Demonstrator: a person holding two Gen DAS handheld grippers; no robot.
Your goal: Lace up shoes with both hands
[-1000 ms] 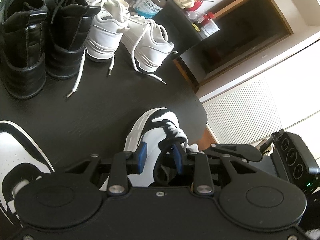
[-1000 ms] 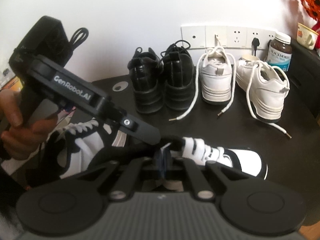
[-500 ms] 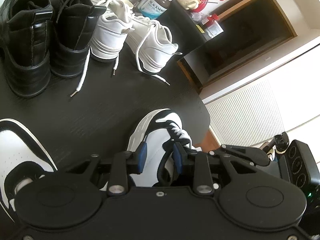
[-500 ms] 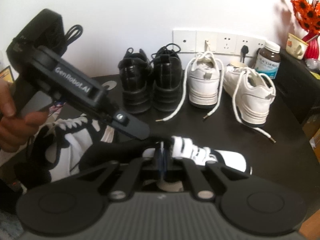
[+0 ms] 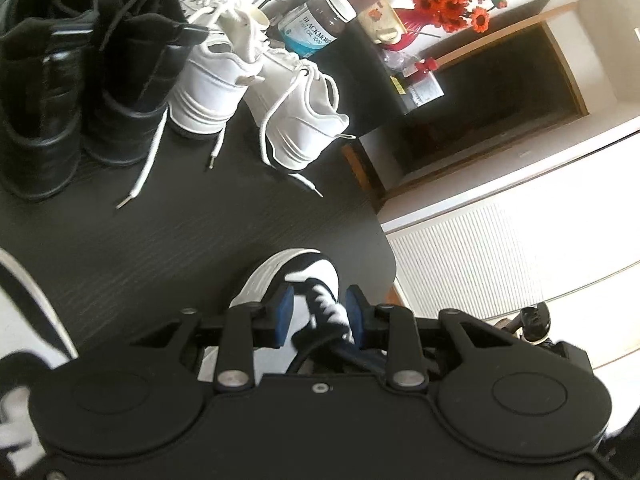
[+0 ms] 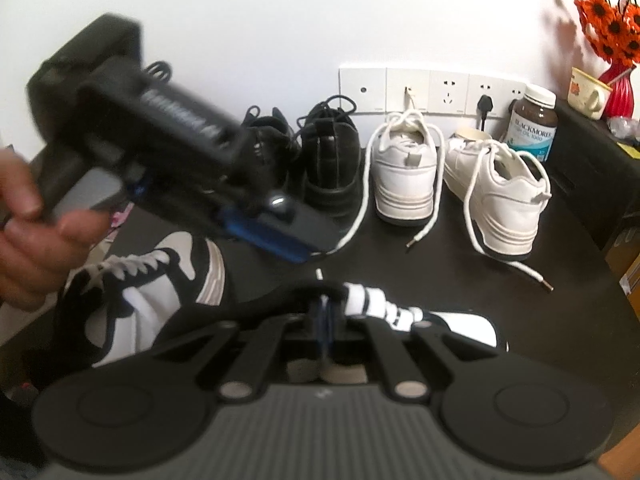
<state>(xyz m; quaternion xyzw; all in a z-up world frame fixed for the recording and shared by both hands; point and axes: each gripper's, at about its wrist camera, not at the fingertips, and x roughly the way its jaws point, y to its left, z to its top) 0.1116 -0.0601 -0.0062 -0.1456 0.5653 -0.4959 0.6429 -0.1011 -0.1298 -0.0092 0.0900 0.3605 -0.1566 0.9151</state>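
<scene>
1. Black-and-white shoe lying near the round black table's edge.
2. Left gripper closing over the laces, pads not pressing.
3. Right gripper squeezed tight; cannot tell on what.

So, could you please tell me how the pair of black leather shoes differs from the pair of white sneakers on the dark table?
The black leather shoes carry black laces, piled on top. The white sneakers carry white laces trailing loose onto the dark table. Both pairs stand heels toward the camera.

Left gripper motion-blurred, label unreadable; 2nd sneaker cut off by frame edge
</scene>
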